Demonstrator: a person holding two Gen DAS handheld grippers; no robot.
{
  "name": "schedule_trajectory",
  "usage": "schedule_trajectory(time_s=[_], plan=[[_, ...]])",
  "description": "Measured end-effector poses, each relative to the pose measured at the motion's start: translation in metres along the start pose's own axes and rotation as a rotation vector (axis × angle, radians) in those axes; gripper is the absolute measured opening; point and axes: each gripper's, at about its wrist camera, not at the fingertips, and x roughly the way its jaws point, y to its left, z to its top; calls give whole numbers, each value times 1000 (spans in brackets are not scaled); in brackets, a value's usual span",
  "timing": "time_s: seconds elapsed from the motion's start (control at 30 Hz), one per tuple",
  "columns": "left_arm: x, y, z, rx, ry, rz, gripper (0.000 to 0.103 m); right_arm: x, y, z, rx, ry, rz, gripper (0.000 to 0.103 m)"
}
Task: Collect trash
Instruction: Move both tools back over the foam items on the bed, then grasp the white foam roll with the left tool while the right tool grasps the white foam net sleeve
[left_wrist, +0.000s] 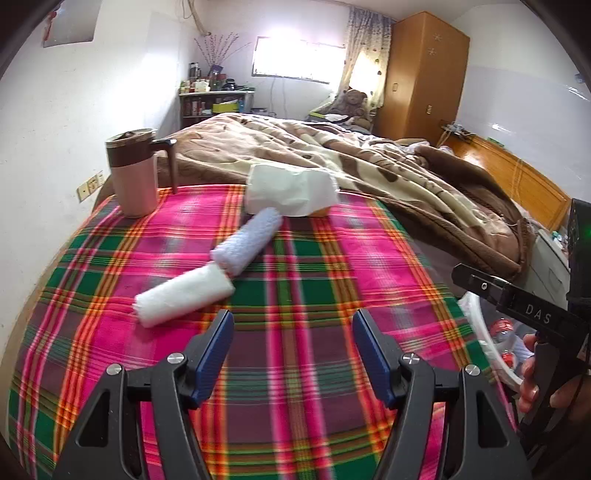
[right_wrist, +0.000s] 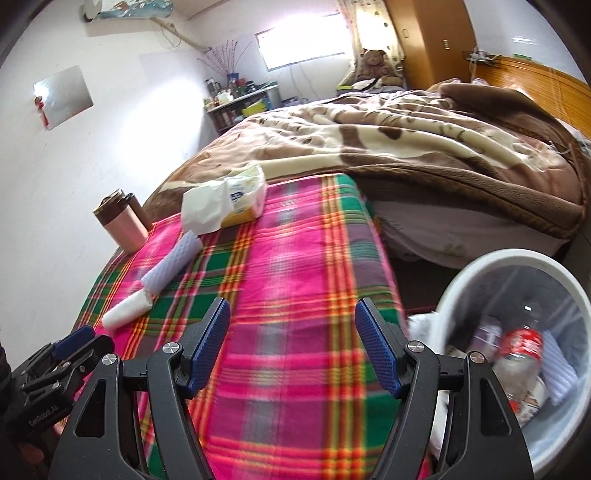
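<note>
My left tongs (left_wrist: 292, 350) and right tongs (right_wrist: 291, 339) hang spread and empty over the woven plaid blanket (left_wrist: 314, 295), ribbed blue pads (left_wrist: 214, 354) apart. Just right of my right tongs, the round white bin (right_wrist: 458, 280) holds a clear plastic bottle (right_wrist: 521, 354). Ahead lie 2 nubbly rolled cloths, white (left_wrist: 183, 295) and pale blue (left_wrist: 247, 240), ends touching, then a crinkled tissue pack (left_wrist: 288, 188), a smooth pink mug (left_wrist: 135, 177), and a fuzzy brown quilt (left_wrist: 369, 147).

We see a pink lidded mug (left_wrist: 135, 173) standing on the plaid blanket (left_wrist: 295, 295), a brown patterned quilt (left_wrist: 351, 155) behind it, and a teddy bear (left_wrist: 352, 101) beside the wooden wardrobe (left_wrist: 421, 74).
</note>
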Motion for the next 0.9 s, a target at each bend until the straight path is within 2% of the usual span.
schedule_trajectory(time_s=[0.27,0.4,0.77,0.9], plan=[[15,44,5,-6,23,72,70,32,31,6,-48,48,28,72],[23,61,8,-8,43,82,71,46,41,7,-33,79,54,72],[50,80,15,108,103,90,75,75,79,17,-67,83,71,72],[60,88,16,112,131,87,75,89,95,21,-100,89,79,72]])
